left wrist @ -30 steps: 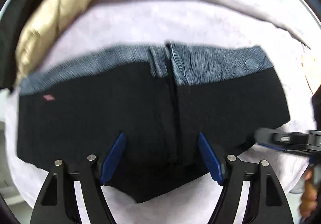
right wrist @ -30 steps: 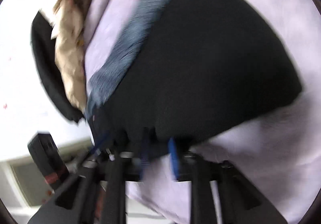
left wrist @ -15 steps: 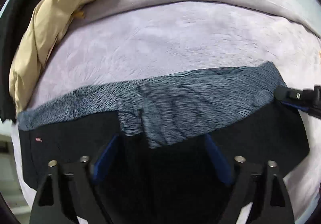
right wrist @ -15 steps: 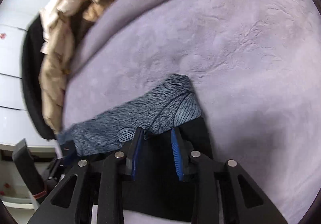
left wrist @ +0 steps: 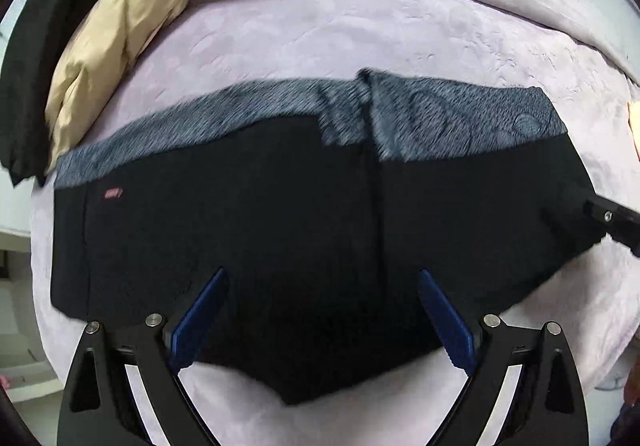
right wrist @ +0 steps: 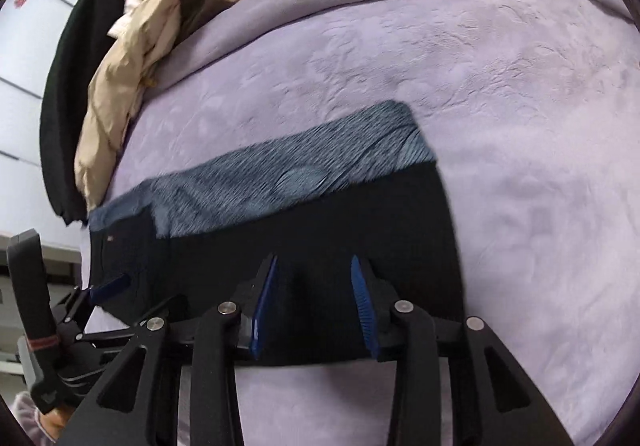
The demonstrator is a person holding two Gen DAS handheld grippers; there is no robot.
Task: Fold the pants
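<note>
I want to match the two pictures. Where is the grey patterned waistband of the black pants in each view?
Left wrist view: the grey waistband crosses the middle as a wide band, rising from left to right, along the top edge of the black pants.
Right wrist view: the band runs from lower left up to the centre.
Shared landmark: the beige garment at the upper left in both views.

The waistband (left wrist: 280, 118) of the pants (left wrist: 280, 238) is smeared by motion blur. The clothes pile (right wrist: 120, 78) is cut off by the upper edge in both views.
</note>
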